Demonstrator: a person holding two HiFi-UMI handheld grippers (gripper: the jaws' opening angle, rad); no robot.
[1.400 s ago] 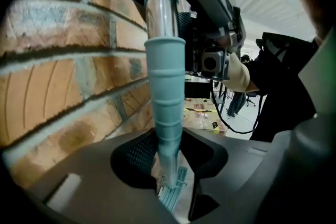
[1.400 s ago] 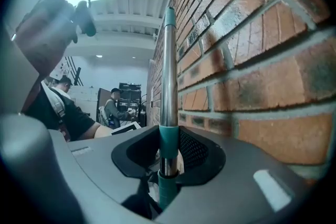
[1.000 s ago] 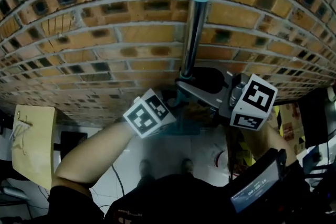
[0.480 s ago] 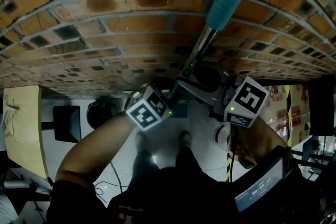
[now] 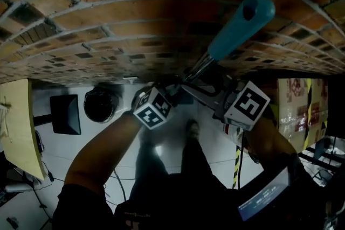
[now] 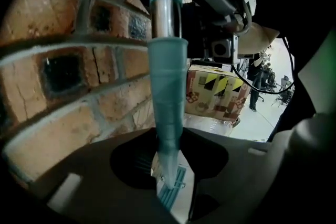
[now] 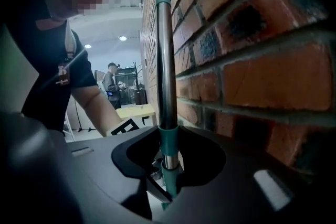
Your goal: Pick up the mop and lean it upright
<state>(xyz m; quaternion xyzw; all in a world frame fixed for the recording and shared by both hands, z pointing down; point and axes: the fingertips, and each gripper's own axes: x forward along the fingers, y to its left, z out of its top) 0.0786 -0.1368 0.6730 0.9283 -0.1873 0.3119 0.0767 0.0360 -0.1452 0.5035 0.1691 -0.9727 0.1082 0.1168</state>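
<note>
Brick wall (image 5: pixel 108 19) fills the top, white floor (image 5: pixel 161 143) below. Far left a yellow board (image 5: pixel 19 126), then a dark round bin (image 5: pixel 101 104). Next, left gripper (image 5: pixel 175 89) is clamped on the mop (image 5: pixel 237 29), jaws pinching its teal sleeve. Mop pole runs steeply up just beside the brick, teal grip end on top; mop head not visible. Then right gripper (image 5: pixel 202 91), also closed on the pole, at a teal collar on the metal shaft. Printed carton (image 5: pixel 294 102) far right. Step looks like setting the mop against the wall. To do it well: hold both clamps firm, seat the foot on the floor first, tip the top onto the brick, then release one side at a time.
</note>
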